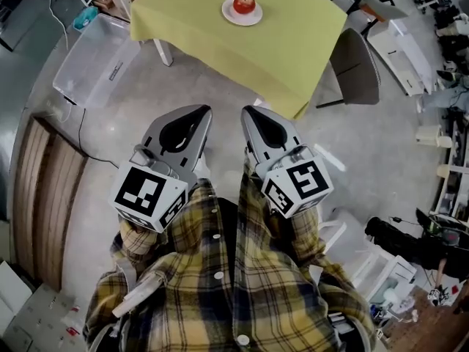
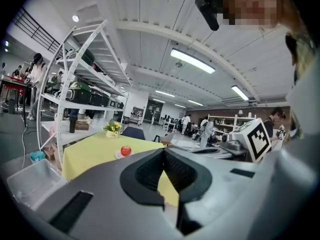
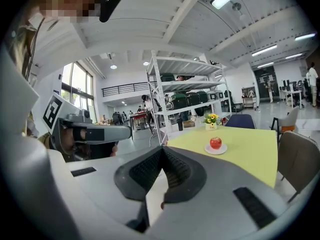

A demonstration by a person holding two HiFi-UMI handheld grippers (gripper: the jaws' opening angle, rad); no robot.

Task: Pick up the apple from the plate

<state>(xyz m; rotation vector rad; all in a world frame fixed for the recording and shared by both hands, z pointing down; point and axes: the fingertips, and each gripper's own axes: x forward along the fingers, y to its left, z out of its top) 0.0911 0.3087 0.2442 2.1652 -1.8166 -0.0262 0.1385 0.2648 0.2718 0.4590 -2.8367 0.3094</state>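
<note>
A red apple (image 1: 244, 4) sits on a small white plate (image 1: 229, 15) on a table with a yellow-green cloth (image 1: 220, 42), far ahead of me. The left gripper view shows the apple (image 2: 125, 150) small and distant; the right gripper view shows the same apple (image 3: 215, 143) on its plate (image 3: 216, 150). My left gripper (image 1: 198, 111) and right gripper (image 1: 248, 111) are held side by side over the floor, well short of the table. Both have their jaws shut with nothing between them.
A grey chair (image 1: 355, 68) stands at the table's right side. A clear plastic bin (image 1: 91, 61) lies on the floor to the left. A white shelving rack (image 3: 185, 99) and a small flower pot (image 3: 211, 120) stand behind the table. People move in the background.
</note>
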